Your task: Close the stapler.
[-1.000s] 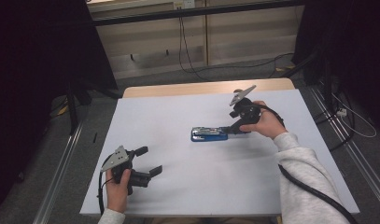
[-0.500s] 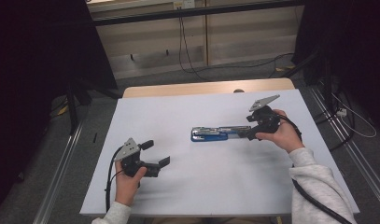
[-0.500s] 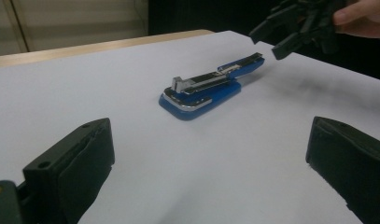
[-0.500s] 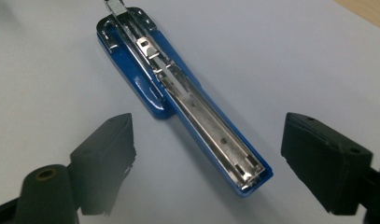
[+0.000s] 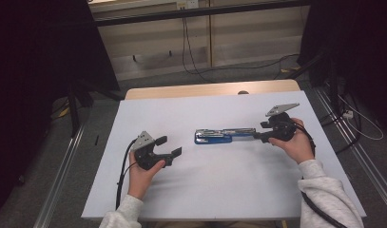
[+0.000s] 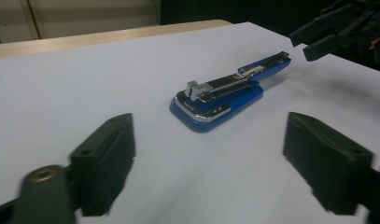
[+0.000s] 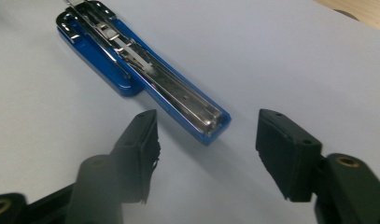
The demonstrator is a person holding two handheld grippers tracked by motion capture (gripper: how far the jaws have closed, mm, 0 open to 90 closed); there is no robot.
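Observation:
A blue stapler [image 5: 223, 136] lies folded open flat at the middle of the white table [image 5: 219, 190], its chrome arm stretched to the right. My right gripper [image 5: 258, 137] is at the arm's right end; its jaws have just been closing. In the right gripper view the stapler's tip [image 7: 214, 125] lies between the jaws of the right gripper [image 7: 206, 142], and the pads stand clear of it. My left gripper [image 5: 169, 146] is left of the stapler with nothing between its jaws, which have also just been closing. The left gripper view shows the stapler [image 6: 218, 95] ahead of the left gripper [image 6: 211, 163], with the right gripper [image 6: 334, 30] beyond.
The table's far edge is a wooden strip [image 5: 205, 90]. Beyond it, cables [image 5: 191, 52] run across the floor. Metal rails [image 5: 62, 185] lie along both sides of the table. Dark curtains stand at the left and right.
The right gripper has moved right and nearer, down to the stapler's right end, and the stapler now lies stretched out longer. The left gripper has moved right toward the stapler. Both pairs of jaws stand narrower.

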